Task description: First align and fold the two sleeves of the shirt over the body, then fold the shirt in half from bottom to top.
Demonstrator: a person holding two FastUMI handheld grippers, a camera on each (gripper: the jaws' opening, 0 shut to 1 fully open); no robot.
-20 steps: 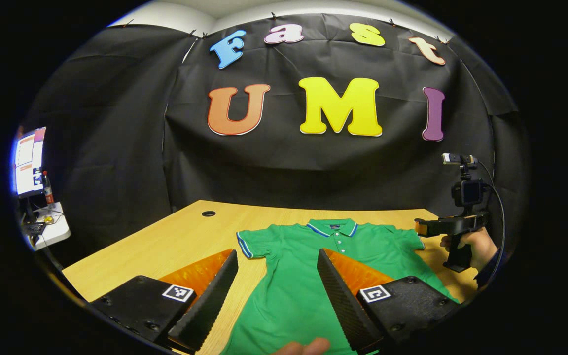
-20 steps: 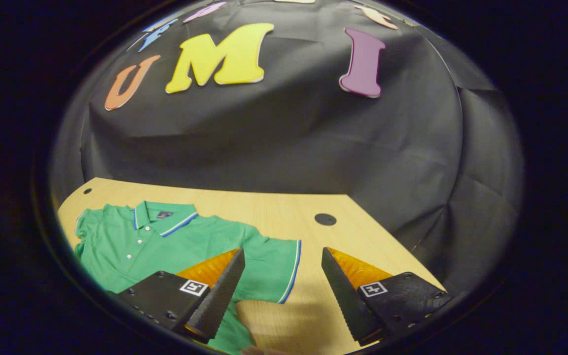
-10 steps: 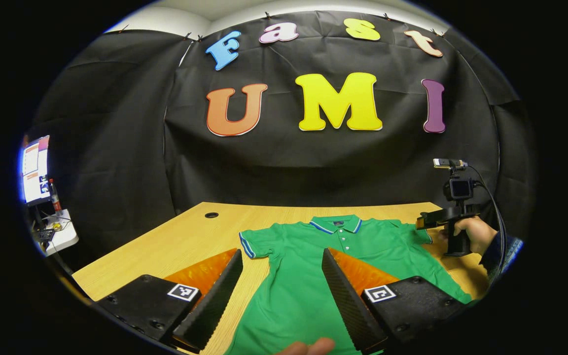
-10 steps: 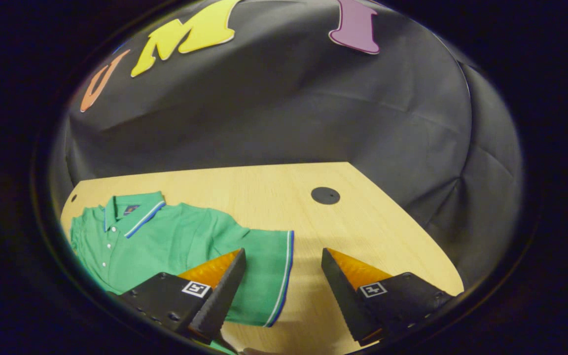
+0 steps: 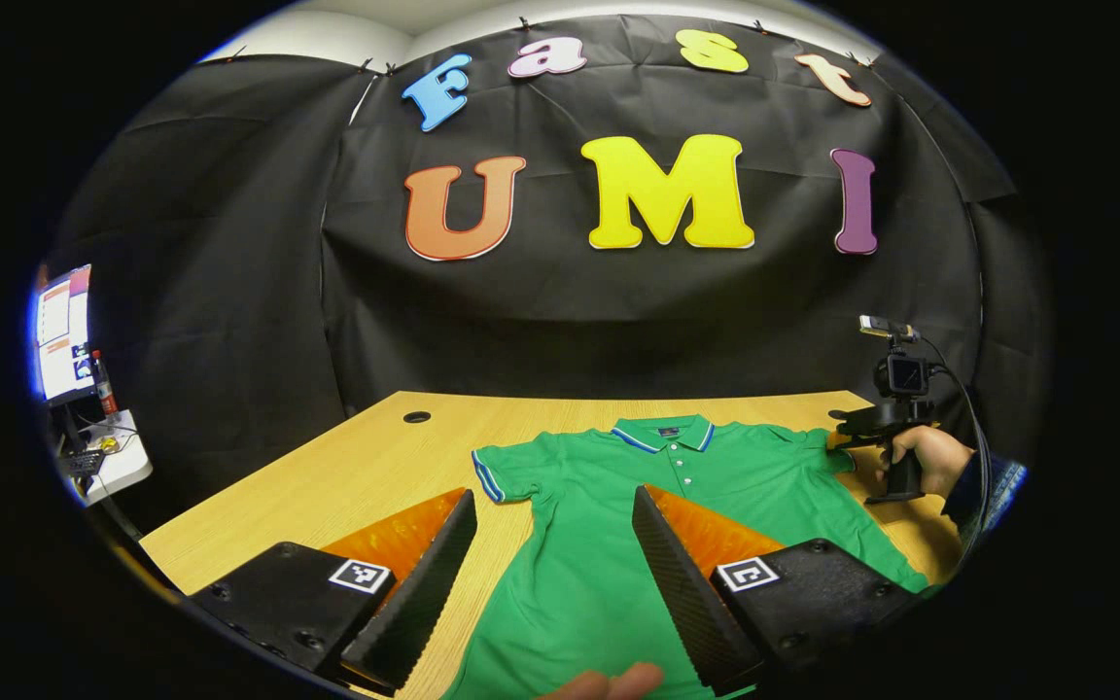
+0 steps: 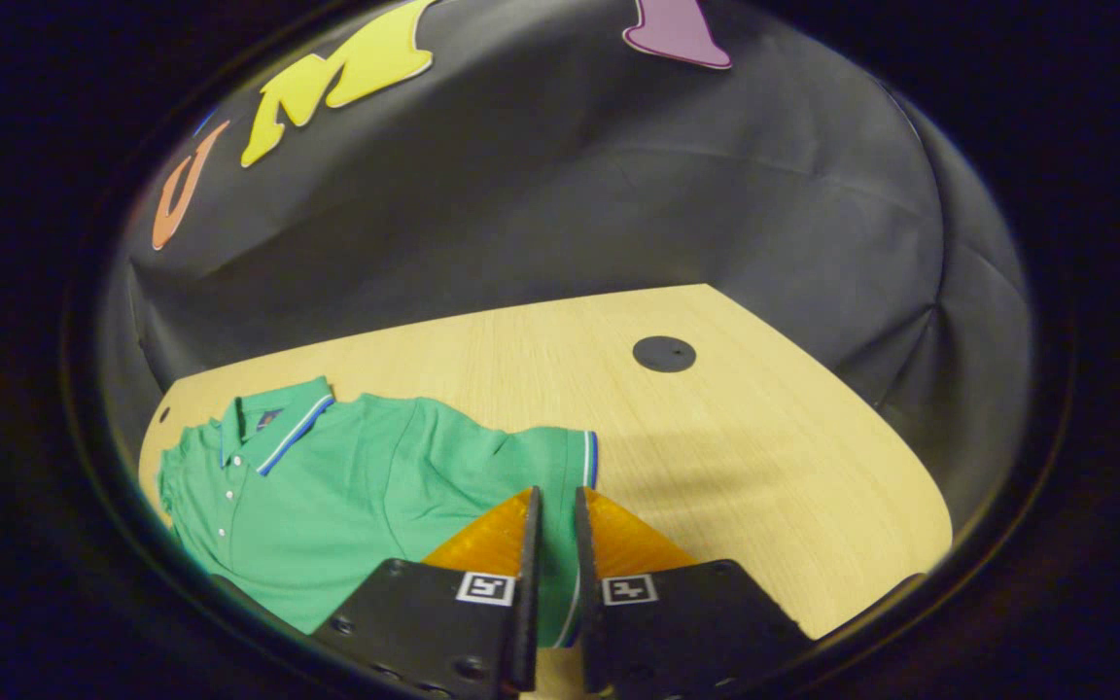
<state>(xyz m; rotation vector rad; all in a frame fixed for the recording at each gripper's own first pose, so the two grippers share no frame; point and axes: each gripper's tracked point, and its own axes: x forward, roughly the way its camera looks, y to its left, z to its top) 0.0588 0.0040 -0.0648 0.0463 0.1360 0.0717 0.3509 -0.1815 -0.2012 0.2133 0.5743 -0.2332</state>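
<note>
1. Here we see a green polo shirt lying flat on the wooden table.
2. Our right gripper pinches its right sleeve cuff; our left gripper hovers spread apart.
3. We judge the fabric soft and light; grip hems.

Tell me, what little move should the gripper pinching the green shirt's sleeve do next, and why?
Probably lift the sleeve a little and carry it over the shirt body. The right gripper looks closed on the sleeve's striped edge, the shirt lies flat and unfolded on the table, and the left gripper hangs open.
</note>
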